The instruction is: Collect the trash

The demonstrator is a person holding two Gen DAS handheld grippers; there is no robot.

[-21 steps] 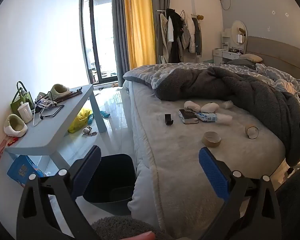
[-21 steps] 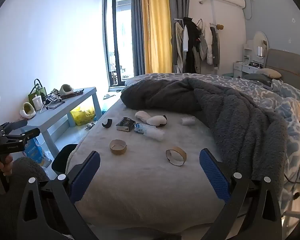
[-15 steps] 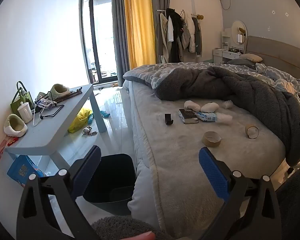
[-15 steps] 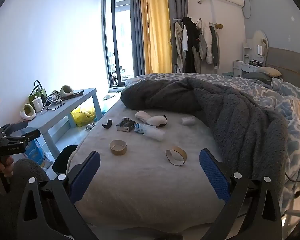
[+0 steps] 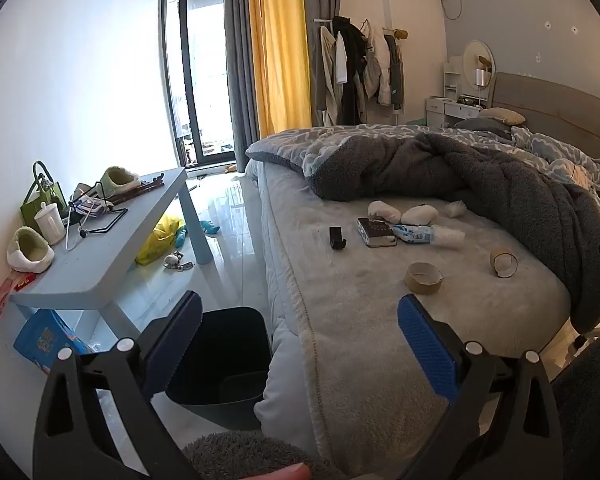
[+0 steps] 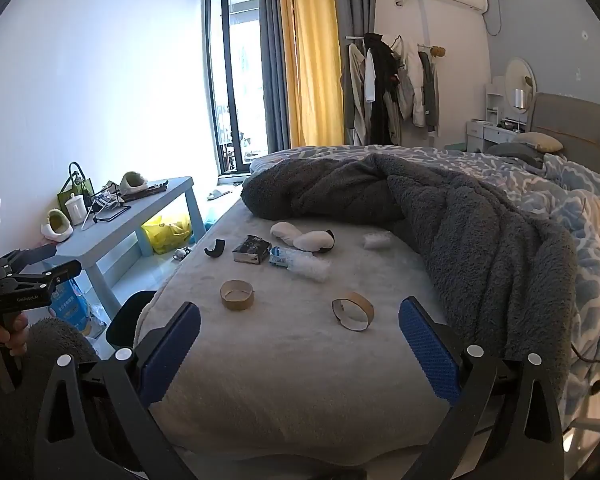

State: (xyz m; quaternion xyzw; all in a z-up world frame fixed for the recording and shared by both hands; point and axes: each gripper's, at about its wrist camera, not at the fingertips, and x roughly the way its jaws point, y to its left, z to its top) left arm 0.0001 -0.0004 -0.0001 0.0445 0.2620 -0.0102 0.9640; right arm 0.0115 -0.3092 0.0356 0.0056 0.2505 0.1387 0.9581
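My left gripper (image 5: 298, 344) and my right gripper (image 6: 299, 344) both stand spread wide, holding nothing and touching nothing, hanging short of the near edge of the bed (image 6: 284, 380). Left of the bed on the floor stands the black trash bin (image 5: 224, 360), and beyond it the light-blue table (image 5: 100, 252). On the bed, left to right, lie a black clip (image 6: 215, 248), a small box (image 6: 251, 250), a flat cardboard tape core (image 6: 237, 294), a crumpled plastic bottle (image 6: 300, 264) and a second tape core (image 6: 353, 310) on edge, all before the bunched grey blanket (image 6: 460, 232).

Trash bin (image 5: 220, 360) on floor — left of bed (image 5: 360, 320)
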